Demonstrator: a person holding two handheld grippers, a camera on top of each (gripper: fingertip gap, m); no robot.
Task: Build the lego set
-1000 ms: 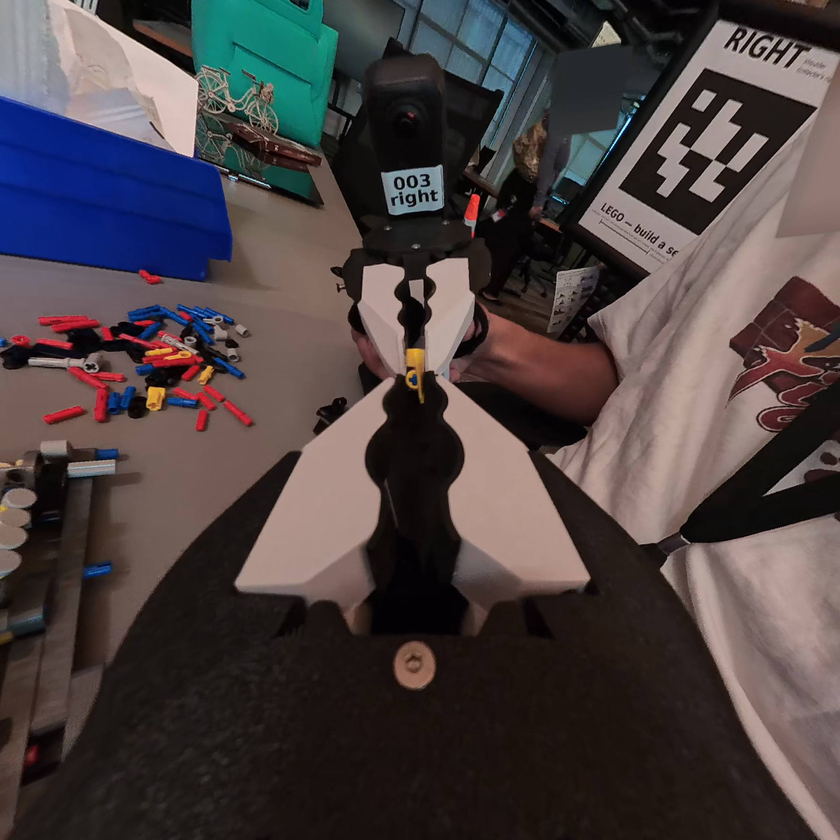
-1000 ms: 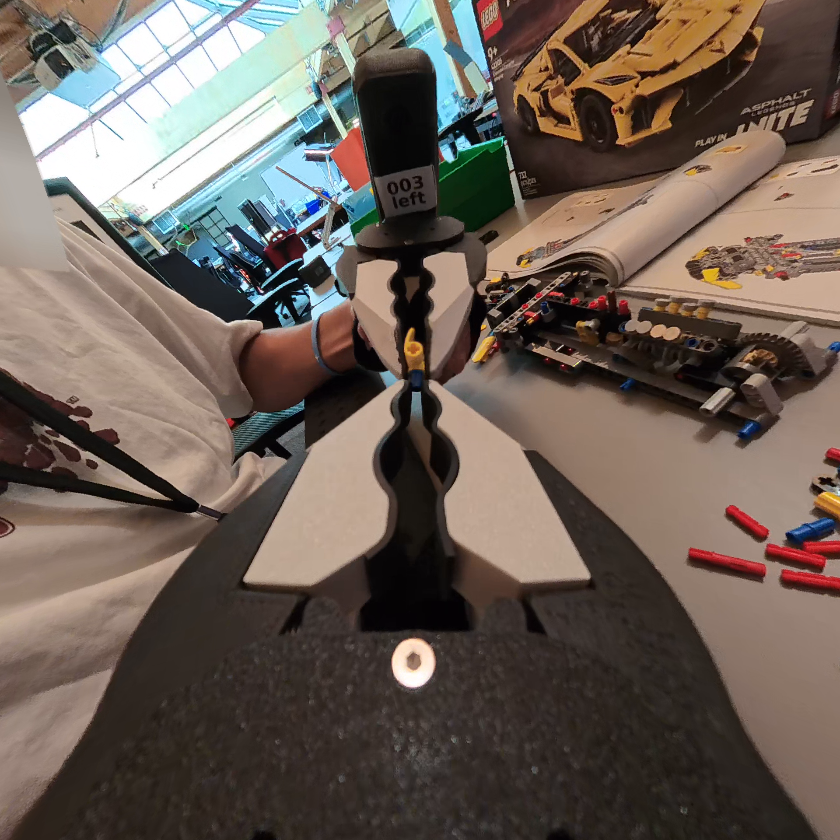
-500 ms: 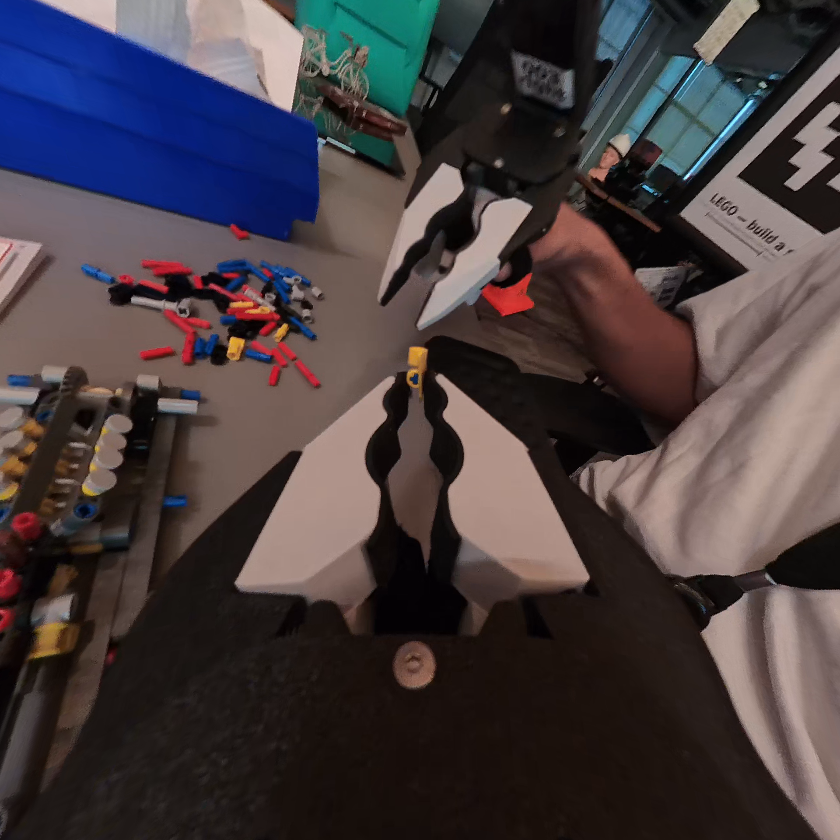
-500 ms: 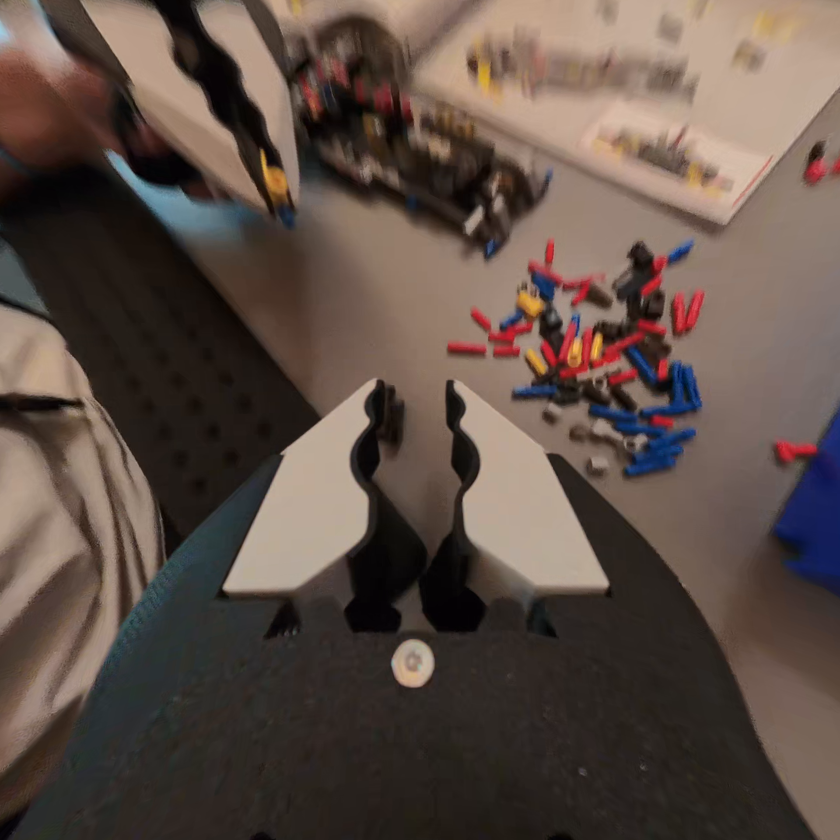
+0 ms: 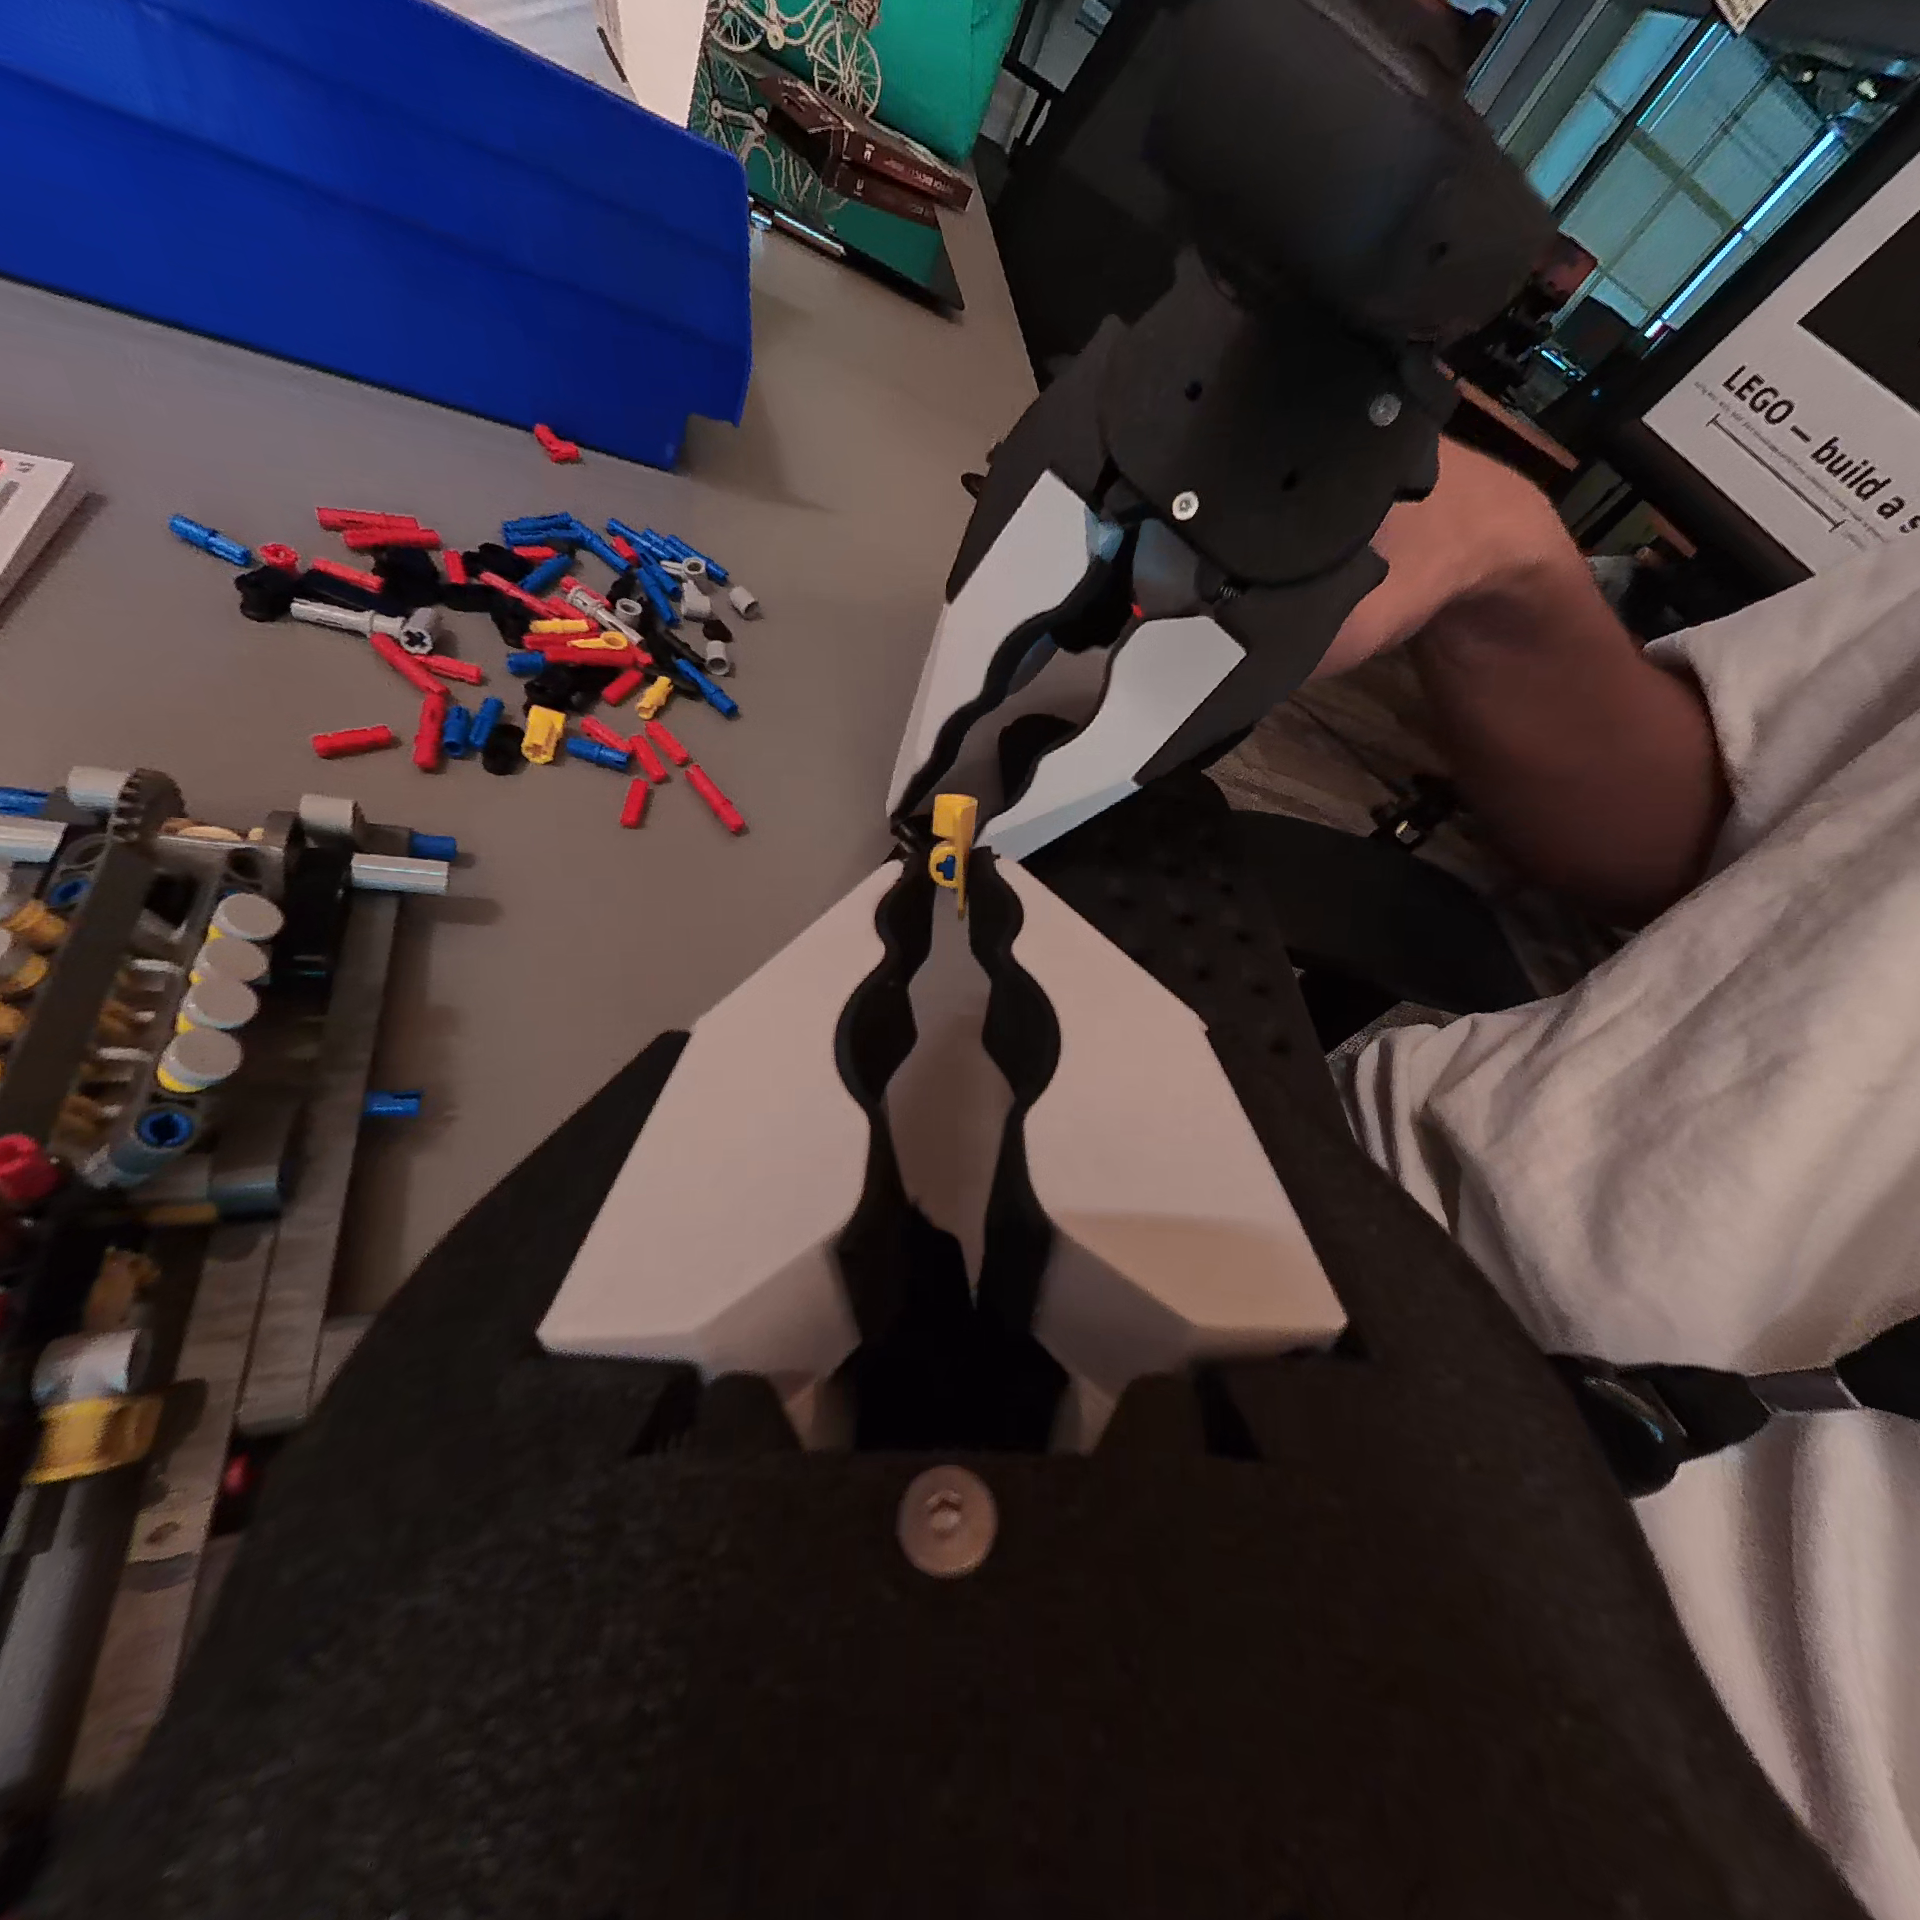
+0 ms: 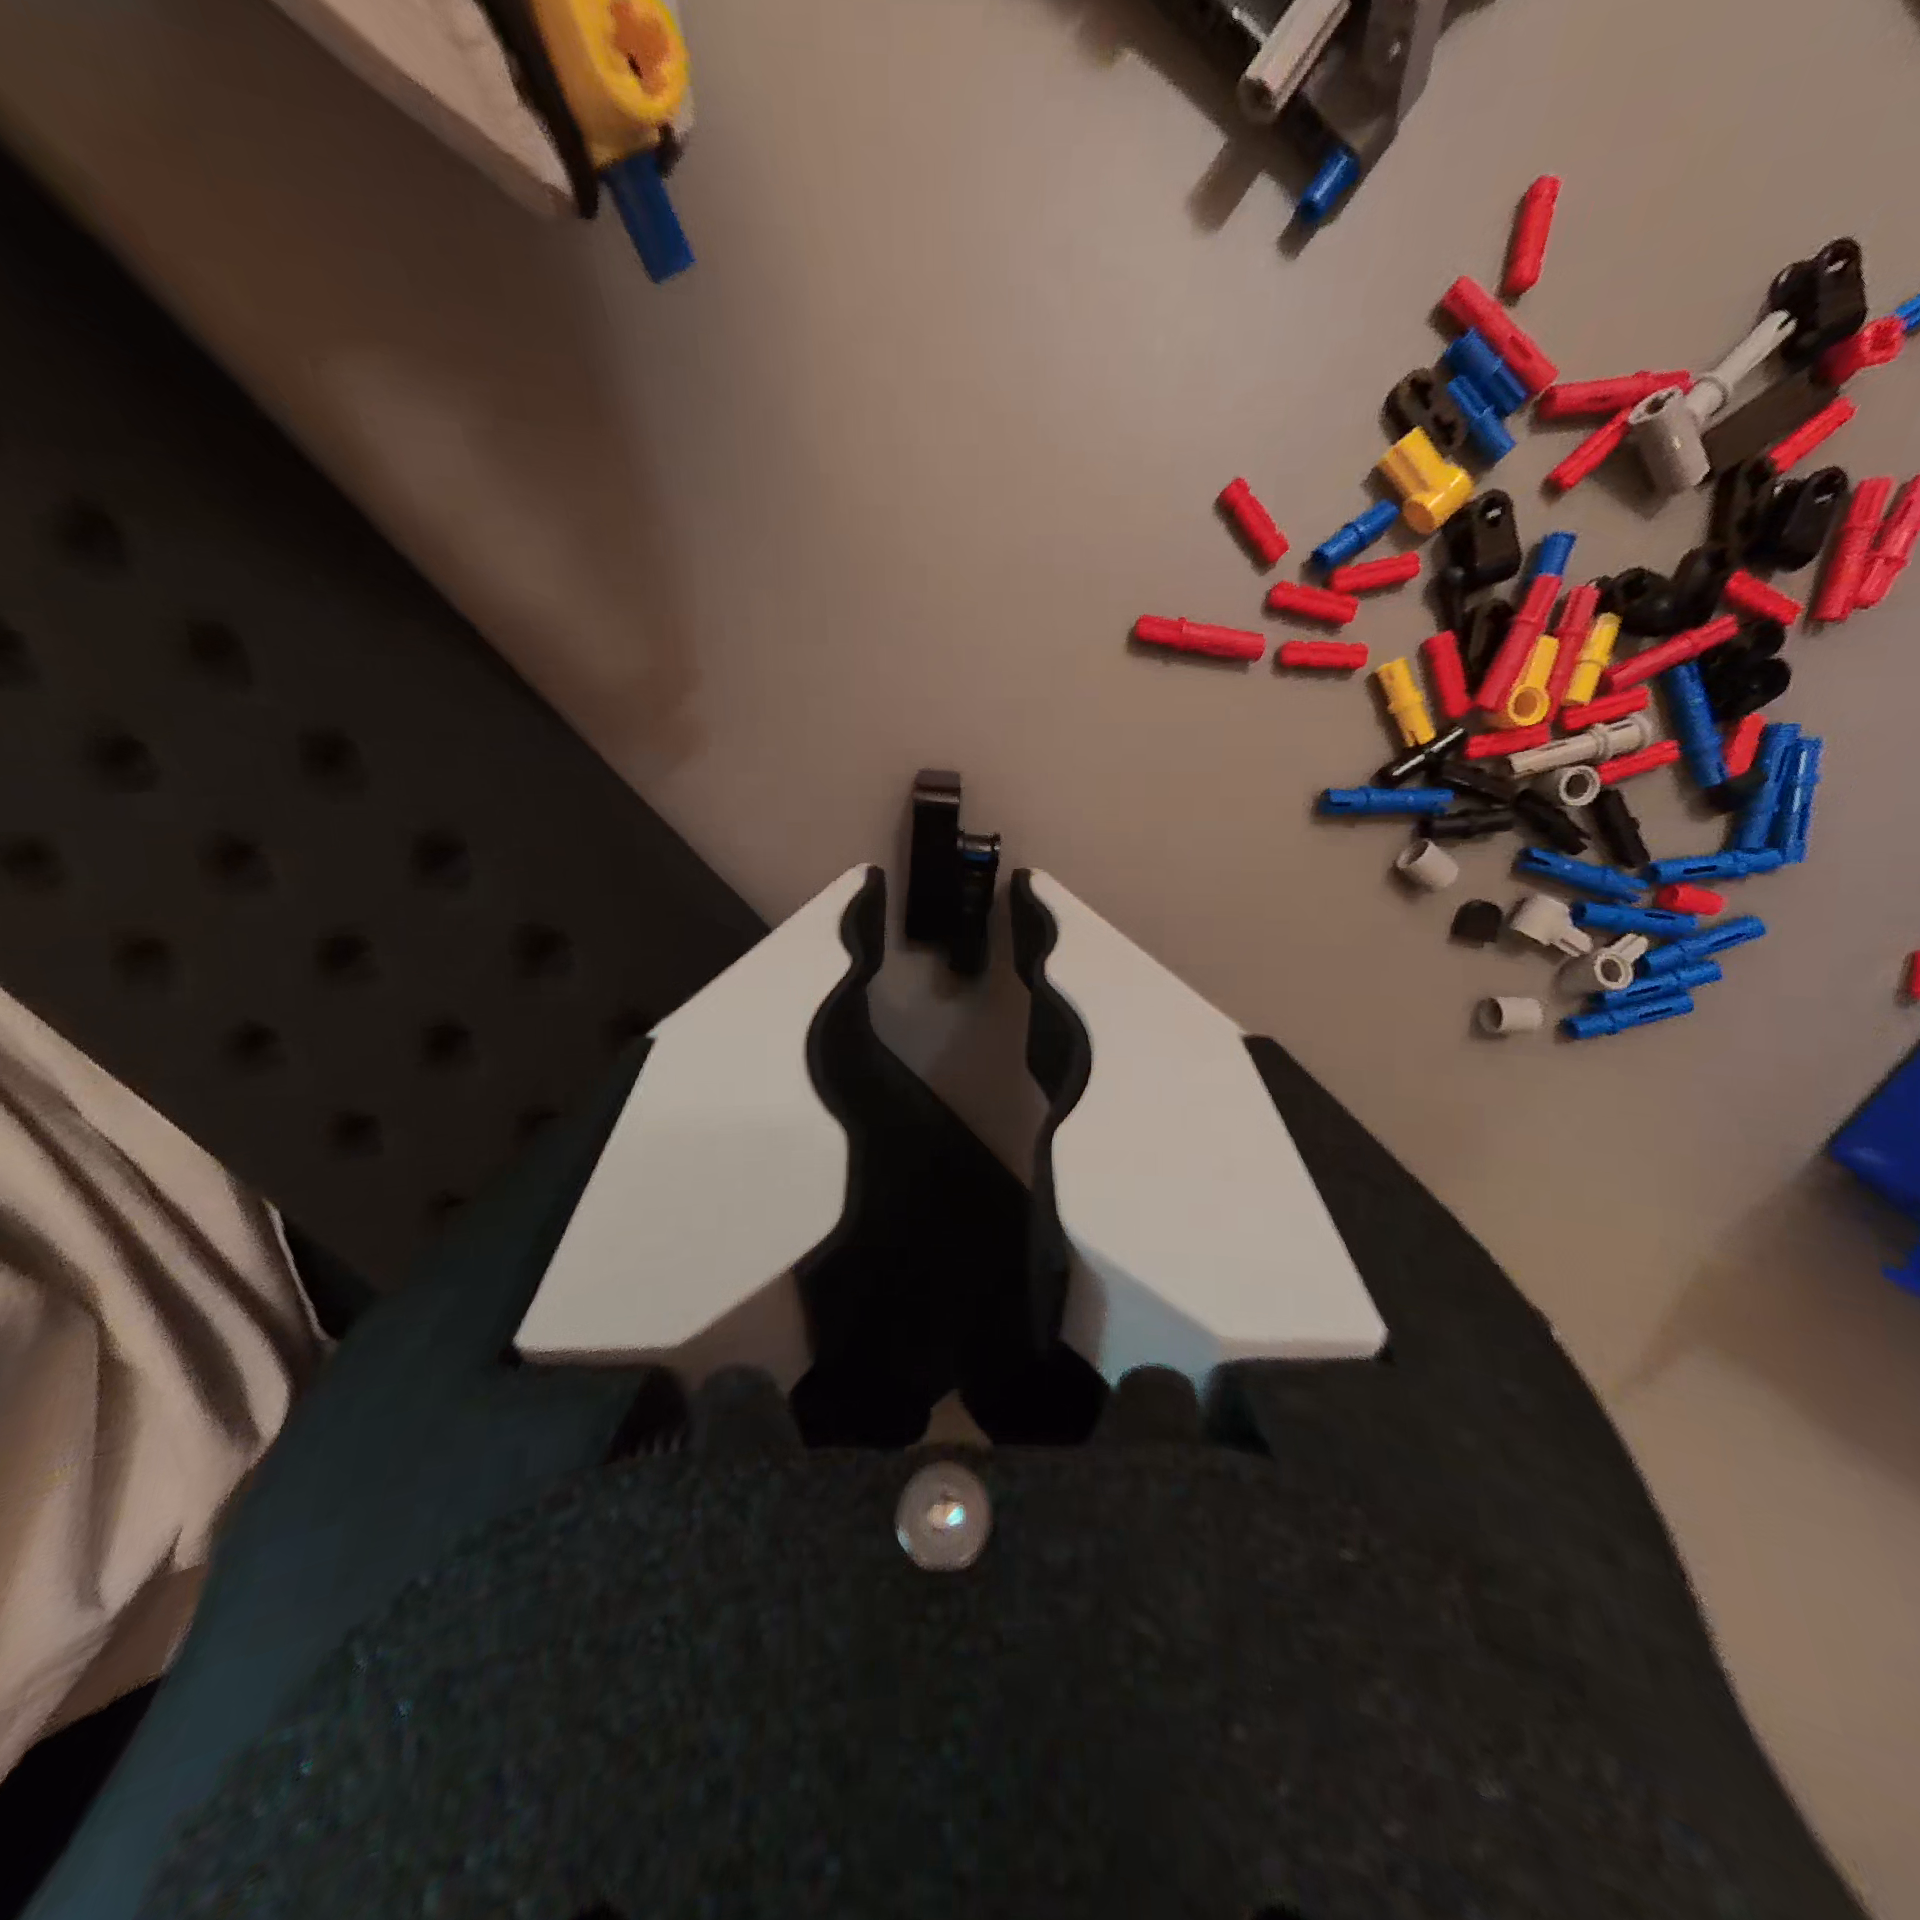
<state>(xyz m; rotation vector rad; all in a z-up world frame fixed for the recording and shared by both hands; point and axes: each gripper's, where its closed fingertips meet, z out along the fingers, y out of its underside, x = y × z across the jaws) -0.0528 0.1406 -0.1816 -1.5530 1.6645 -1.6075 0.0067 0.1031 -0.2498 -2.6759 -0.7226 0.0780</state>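
My left gripper (image 5: 951,883) is shut on a small yellow connector (image 5: 952,831) with a blue pin in it, held above the table edge. The connector also shows in the right wrist view (image 6: 629,62), with the blue pin (image 6: 649,223) pointing down. My right gripper (image 6: 945,883) is open and points down at the table. A small black piece (image 6: 940,873) lies on the table between its fingertips, with a gap on both sides. In the left wrist view the right gripper (image 5: 966,790) hangs just beyond the yellow connector.
A pile of red, blue, yellow and black loose pieces (image 6: 1610,675) (image 5: 520,644) lies on the grey table. The partly built chassis (image 5: 156,987) is at the left. A blue bin (image 5: 364,208) stands behind. A black perforated surface (image 6: 260,727) borders the table edge. The grippers' ends are close to 10 cm from one another.
The right gripper let go of the yellow connector, opened, and swung down to the table around the black piece. The left gripper kept the connector and turned toward the table.
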